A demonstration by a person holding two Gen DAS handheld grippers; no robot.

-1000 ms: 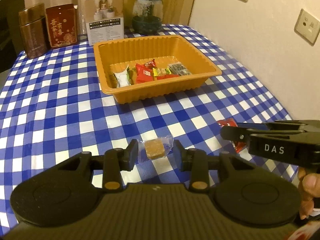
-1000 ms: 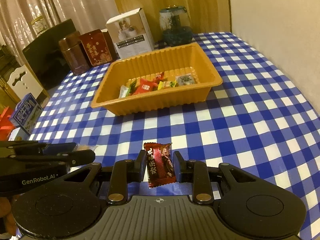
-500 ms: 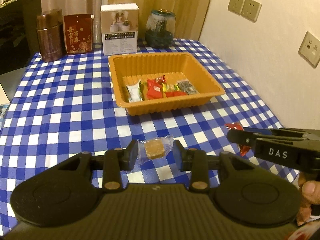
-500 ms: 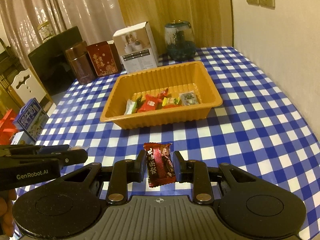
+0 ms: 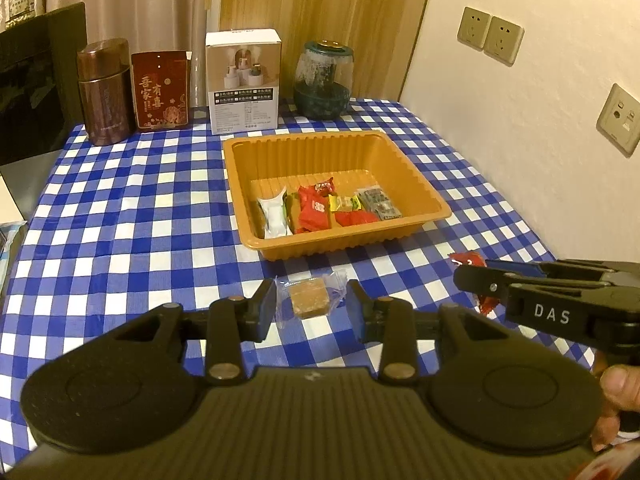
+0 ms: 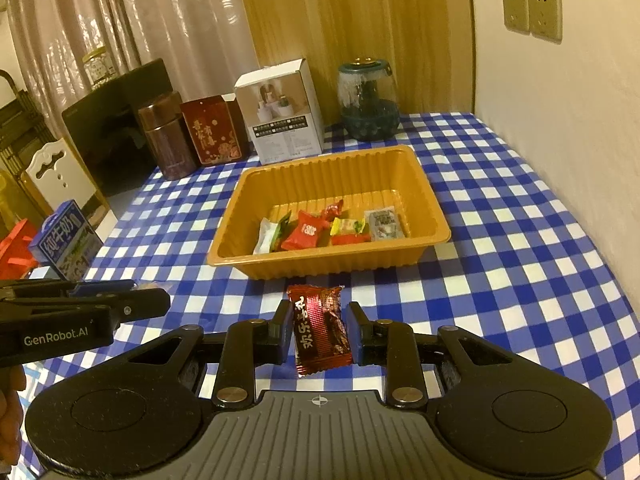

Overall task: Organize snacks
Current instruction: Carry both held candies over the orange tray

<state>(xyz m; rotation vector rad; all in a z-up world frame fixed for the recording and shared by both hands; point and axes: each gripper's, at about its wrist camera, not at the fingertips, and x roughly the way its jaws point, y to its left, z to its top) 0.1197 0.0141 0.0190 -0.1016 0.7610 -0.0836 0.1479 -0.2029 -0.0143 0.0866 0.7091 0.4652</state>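
Jaws of both grippers pinch one wrapped snack each above the checked worktop.

Blue-and-white worktop (image 5: 120,216) carries an orange tray (image 5: 432,200) near its middle, with a white box (image 5: 243,84), a glass jar (image 5: 323,76), a red tin (image 5: 161,90) and a brown canister (image 5: 105,92) lined up behind it (all by the curtain). Several wrapped snacks (image 5: 316,208) lie along the tray's near wall. Left gripper (image 5: 311,306) holds a clear-wrapped brown cube (image 5: 309,300) by the wrapper, raised short of the tray. Right gripper (image 6: 318,330) clamps a dark red candy packet (image 6: 320,328), also short of the tray.
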